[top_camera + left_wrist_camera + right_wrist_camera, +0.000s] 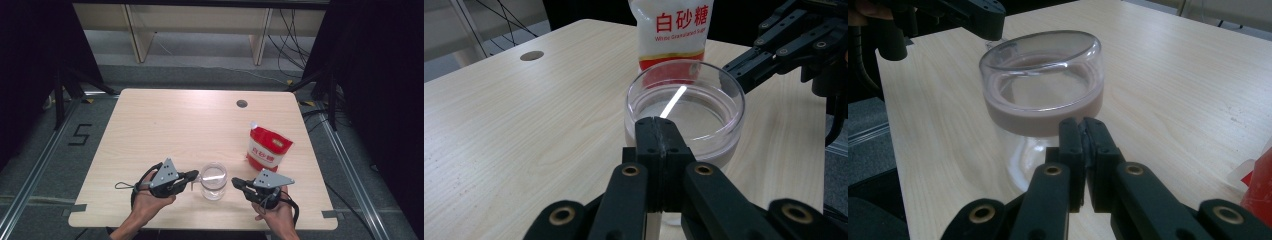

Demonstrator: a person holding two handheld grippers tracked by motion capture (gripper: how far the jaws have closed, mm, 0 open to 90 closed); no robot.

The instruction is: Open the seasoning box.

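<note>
Fingers of left gripper [194,175] and right gripper [235,183] pressed together empty, flanking glass jar [214,180] at lower centre.

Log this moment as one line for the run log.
left gripper: shut, at jar | right gripper: shut, beside jar | sugar bag: upright behind jar

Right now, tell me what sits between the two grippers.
In the high view the clear glass jar stands between the left gripper and the right gripper, both shut, on the table.
</note>
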